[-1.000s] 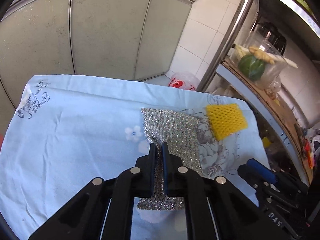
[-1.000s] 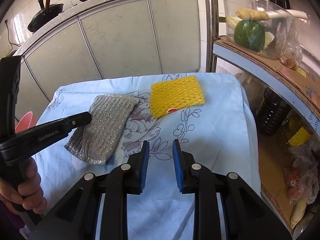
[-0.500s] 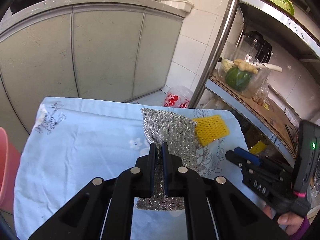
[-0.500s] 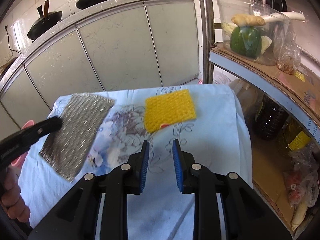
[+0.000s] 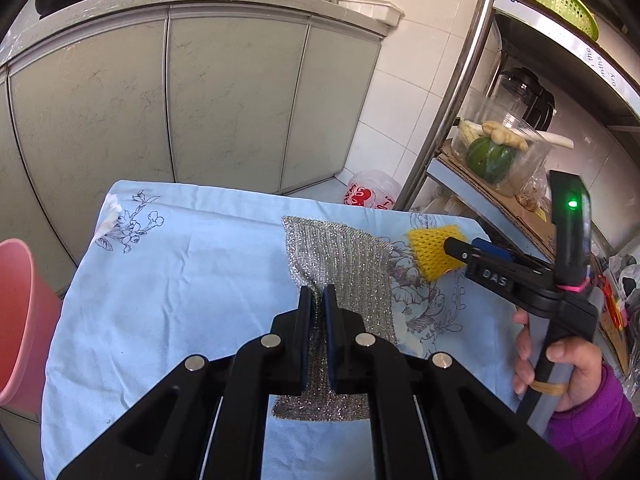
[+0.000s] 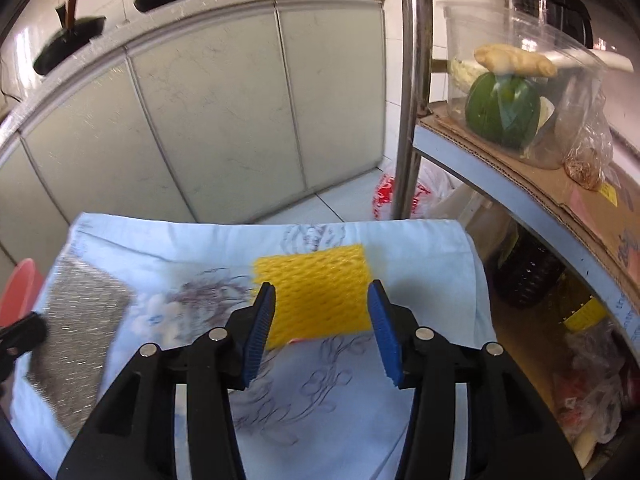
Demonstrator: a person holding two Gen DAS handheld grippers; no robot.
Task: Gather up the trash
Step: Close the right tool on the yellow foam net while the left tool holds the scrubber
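Note:
My left gripper [image 5: 316, 300] is shut on a silver metallic mesh cloth [image 5: 348, 264] and holds it lifted above the light blue flowered tablecloth [image 5: 180, 280]. The cloth also shows at the left of the right wrist view [image 6: 76, 336]. A yellow foam fruit net [image 6: 316, 296] lies flat on the tablecloth [image 6: 360, 400]. My right gripper [image 6: 320, 308] is open, its blue pads [image 6: 258, 332] standing on either side of the net's near part. In the left wrist view the right gripper [image 5: 460, 250] reaches over the yellow net [image 5: 430, 246].
A pink bucket [image 5: 20, 320] stands left of the table, also seen in the right wrist view [image 6: 18, 288]. A metal shelf rack [image 6: 408, 92] with a jar of vegetables [image 6: 504, 104] stands at the right. Grey cabinets [image 5: 200, 100] are behind. A red-printed plastic bag [image 5: 370, 194] lies on the floor.
My left gripper has lifted the silver cloth off the table and drawn back. My right gripper has opened wide and moved forward around the yellow net.

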